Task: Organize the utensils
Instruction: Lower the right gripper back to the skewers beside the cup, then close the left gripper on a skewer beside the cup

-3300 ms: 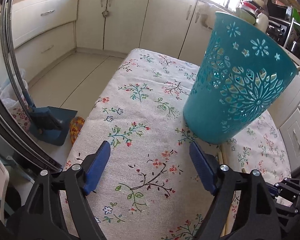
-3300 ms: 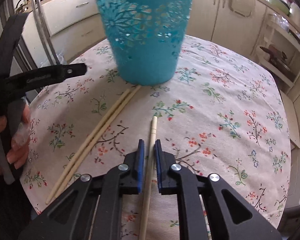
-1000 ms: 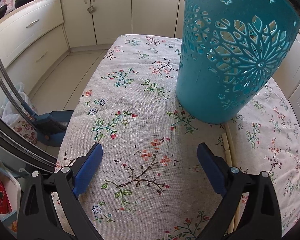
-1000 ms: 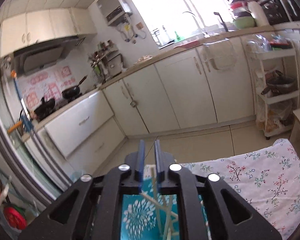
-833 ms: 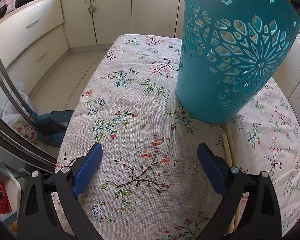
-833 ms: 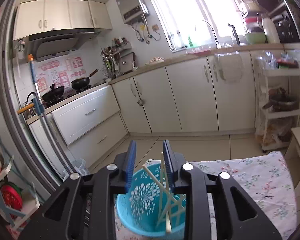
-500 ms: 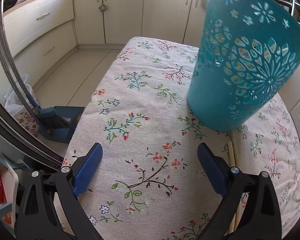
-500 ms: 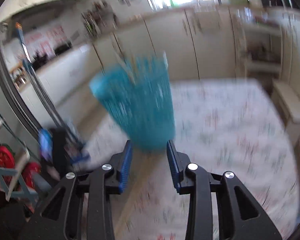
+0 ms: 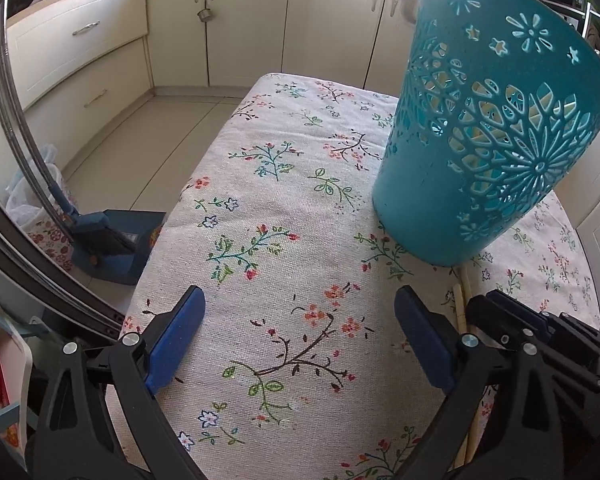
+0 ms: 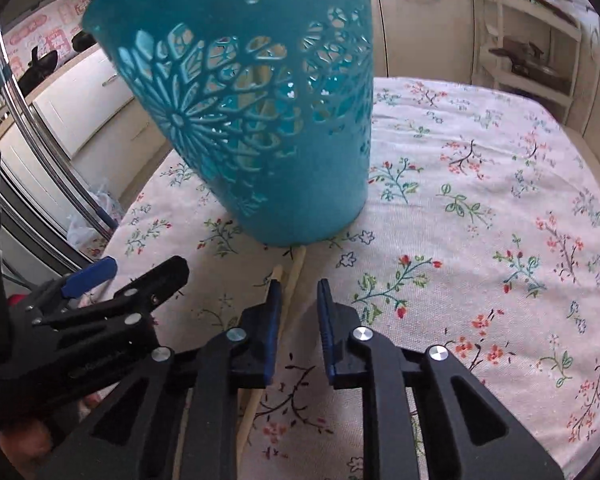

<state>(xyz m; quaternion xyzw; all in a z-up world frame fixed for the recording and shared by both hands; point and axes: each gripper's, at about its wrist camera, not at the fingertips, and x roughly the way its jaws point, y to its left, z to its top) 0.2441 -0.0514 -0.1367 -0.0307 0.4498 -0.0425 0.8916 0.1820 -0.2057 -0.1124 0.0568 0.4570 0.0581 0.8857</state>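
Note:
A teal cut-out basket (image 9: 476, 136) (image 10: 260, 120) stands on the floral tablecloth (image 9: 284, 216) and holds pale chopsticks seen through its holes. Two more chopsticks (image 10: 290, 280) lie side by side on the cloth, their tips at the basket's base; they also show in the left wrist view (image 9: 462, 300). My right gripper (image 10: 298, 292) is open and low over the cloth, with the chopsticks lying between its fingers and partly under the left one. My left gripper (image 9: 300, 328) is wide open and empty, left of the basket and over bare cloth.
The table's left edge drops to a tiled floor with a blue dustpan and brush (image 9: 108, 240). Cream kitchen cabinets (image 9: 236, 24) line the far side. A white shelf rack (image 10: 532, 40) stands beyond the table at the right.
My right gripper let a chopstick go into the basket, opened, and came down to the two chopsticks on the cloth. My left gripper shifted slightly and stays open.

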